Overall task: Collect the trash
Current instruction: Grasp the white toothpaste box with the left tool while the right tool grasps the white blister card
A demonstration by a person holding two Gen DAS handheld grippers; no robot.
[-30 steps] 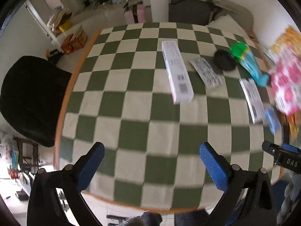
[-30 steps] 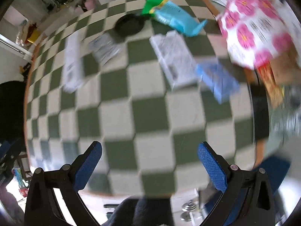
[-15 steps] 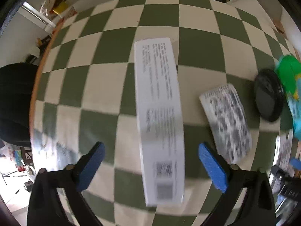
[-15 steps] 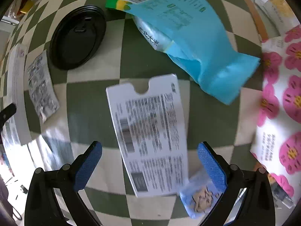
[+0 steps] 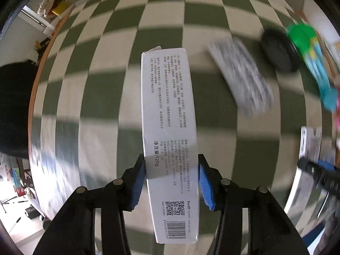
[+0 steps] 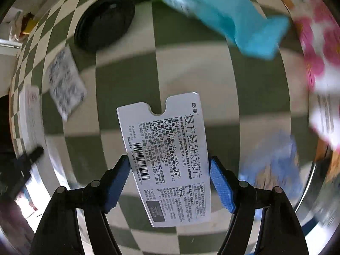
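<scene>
In the left wrist view my left gripper (image 5: 171, 178) is shut on a long white toothpaste box (image 5: 169, 114), its blue pads pressed on both long sides. The box points away from me over the green-and-white checkered table (image 5: 95, 106). In the right wrist view my right gripper (image 6: 169, 177) is shut on a flat white medicine box (image 6: 167, 159) with a barcode and black print. That box also shows at the right edge of the left wrist view (image 5: 309, 142).
On the table lie a black round lid (image 6: 105, 21), a teal and green snack bag (image 6: 214, 10), a silver printed sachet (image 6: 64, 85), a small blue packet (image 6: 274, 161) and a pink flowered bag (image 6: 320, 48). A black chair (image 5: 12, 108) stands at the table's left edge.
Both grippers came down to the table from open. The left one closed on the toothpaste box and the right one closed on the medicine box. The background is now blurred by motion.
</scene>
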